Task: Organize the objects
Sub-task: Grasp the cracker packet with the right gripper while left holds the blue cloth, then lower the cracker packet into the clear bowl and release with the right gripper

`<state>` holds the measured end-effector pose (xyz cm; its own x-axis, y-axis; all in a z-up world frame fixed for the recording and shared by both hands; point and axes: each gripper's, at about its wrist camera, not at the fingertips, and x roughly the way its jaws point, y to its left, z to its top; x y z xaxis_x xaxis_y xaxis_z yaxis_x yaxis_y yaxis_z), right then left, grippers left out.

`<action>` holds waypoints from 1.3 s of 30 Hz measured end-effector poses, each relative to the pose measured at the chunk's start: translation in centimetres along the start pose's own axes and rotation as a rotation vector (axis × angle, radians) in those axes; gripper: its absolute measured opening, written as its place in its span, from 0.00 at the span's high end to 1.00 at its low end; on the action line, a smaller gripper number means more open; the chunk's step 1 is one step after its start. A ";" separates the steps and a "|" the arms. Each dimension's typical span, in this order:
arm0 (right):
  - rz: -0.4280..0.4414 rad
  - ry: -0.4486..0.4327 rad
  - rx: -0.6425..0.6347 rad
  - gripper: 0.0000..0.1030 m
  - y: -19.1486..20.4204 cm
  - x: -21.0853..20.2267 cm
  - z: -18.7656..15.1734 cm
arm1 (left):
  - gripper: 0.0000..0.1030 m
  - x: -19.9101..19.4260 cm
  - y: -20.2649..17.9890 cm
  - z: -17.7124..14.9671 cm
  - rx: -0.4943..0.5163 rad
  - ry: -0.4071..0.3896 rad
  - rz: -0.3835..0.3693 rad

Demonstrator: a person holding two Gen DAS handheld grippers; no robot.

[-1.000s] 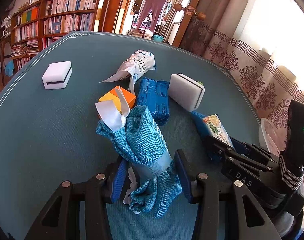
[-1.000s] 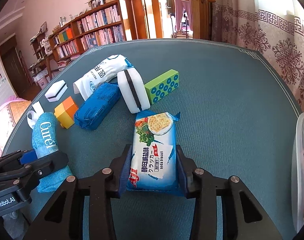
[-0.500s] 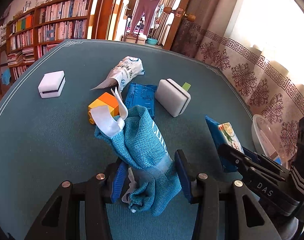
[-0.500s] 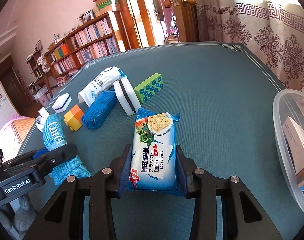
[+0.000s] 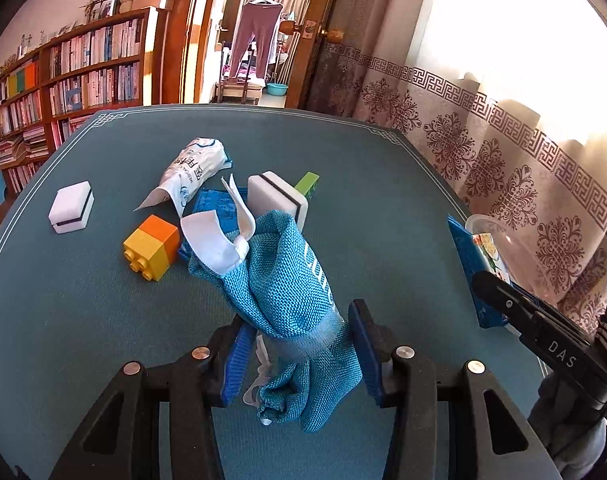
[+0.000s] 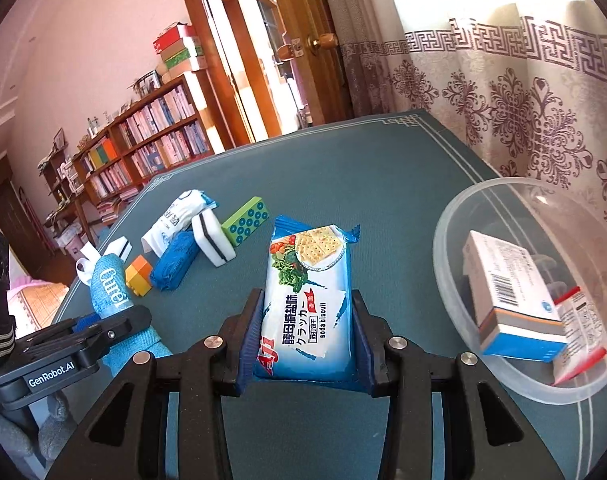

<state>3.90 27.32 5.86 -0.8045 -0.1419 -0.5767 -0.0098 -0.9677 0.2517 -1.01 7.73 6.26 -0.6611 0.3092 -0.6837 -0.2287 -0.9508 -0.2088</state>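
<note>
My left gripper (image 5: 299,344) is shut on a teal knit pouch (image 5: 287,280) with a white ribbon and holds it above the table; the pouch also shows in the right wrist view (image 6: 111,288). My right gripper (image 6: 307,336) is shut on a blue soda biscuit pack (image 6: 307,300), lifted above the table just left of a clear plastic bowl (image 6: 455,216). The bowl holds a white and blue box (image 6: 511,300) and a smaller packet. The pack (image 5: 469,264) and bowl (image 5: 503,236) show at the right of the left wrist view.
On the blue-green table (image 5: 103,320) lie an orange and yellow brick (image 5: 153,246), a white sponge block (image 5: 69,208), a white packet (image 5: 191,172), a blue packet (image 6: 173,266), a second sponge (image 5: 277,200) and a green brick (image 6: 245,226). Curtains hang at the right.
Both grippers have lifted and moved right with their loads. The bowl has come much closer in the right wrist view.
</note>
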 end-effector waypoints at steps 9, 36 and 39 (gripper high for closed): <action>-0.111 -0.077 0.088 0.59 -5.8 -3.3 0.7 | 0.52 0.0 -4.7 1.0 0.092 -0.005 -0.052; -0.458 -0.175 0.108 0.59 -14.9 -4.4 0.7 | 0.52 2.1 -14.5 3.6 0.251 0.014 -0.163; -0.466 -0.189 0.114 0.59 -14.9 -4.7 0.2 | 0.52 2.8 -15.4 4.3 0.259 0.021 -0.182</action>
<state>7.67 42.43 4.98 -0.7923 0.3493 -0.5002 -0.4489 -0.8890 0.0902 -2.45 23.33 10.55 -0.5782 0.4710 -0.6662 -0.5181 -0.8427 -0.1462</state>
